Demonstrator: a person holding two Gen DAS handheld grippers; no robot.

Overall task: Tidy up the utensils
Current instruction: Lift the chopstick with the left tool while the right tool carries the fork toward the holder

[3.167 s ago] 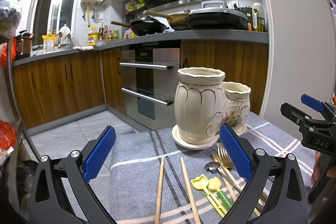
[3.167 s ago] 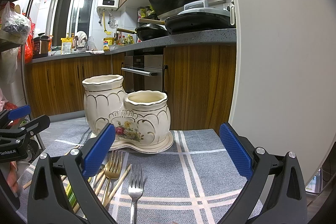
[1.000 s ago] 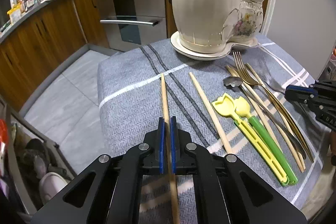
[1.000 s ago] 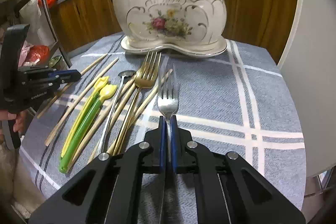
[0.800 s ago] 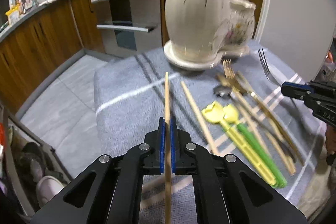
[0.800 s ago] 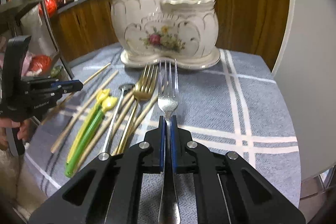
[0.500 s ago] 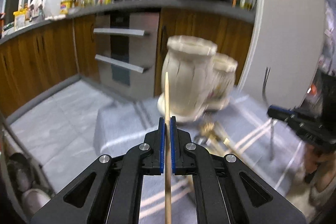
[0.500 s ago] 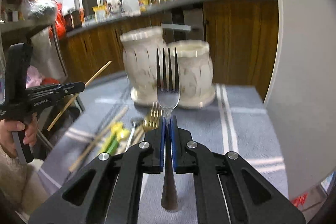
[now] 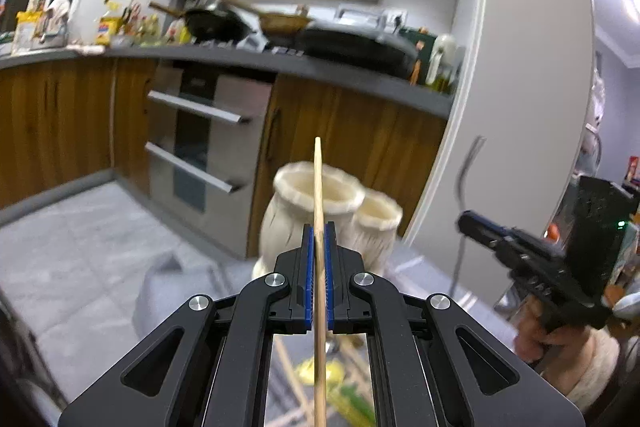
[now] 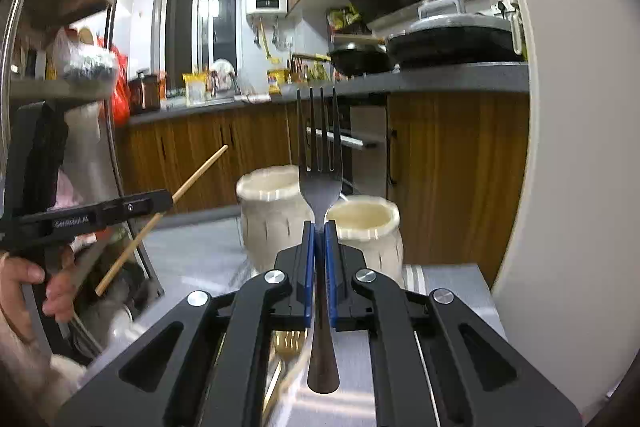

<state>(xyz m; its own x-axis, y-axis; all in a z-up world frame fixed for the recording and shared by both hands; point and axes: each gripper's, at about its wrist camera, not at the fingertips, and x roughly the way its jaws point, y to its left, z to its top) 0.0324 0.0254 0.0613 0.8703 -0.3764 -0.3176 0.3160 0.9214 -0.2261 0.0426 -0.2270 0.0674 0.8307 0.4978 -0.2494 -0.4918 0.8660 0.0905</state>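
Both tools are loaded and in the air. The left hand-held gripper is clamping a wooden chopstick between its blue pads, tip pointing up and forward over the taller pot of the cream ceramic holder. The right hand-held gripper is pinching a steel fork at the neck, tines up, handle end hanging below the pads; the shorter pot is sitting just right of it in that view.

Step in hand, as I judge it: carrying each piece toward the holder, not yet dropping it in. Next move is probably calling for tipping each utensil so one end is aiming down into a pot mouth, then easing the pads apart only once that end is inside the rim. Both pieces are now held above the openings, not in them.

Hard to read: motion blur is smearing the holder and the grey checked cloth on the table. The remaining utensils are mostly hidden under the gripper bodies; only a gold fork and something yellow-green are peeking through. Which pot takes which piece, I cannot tell.
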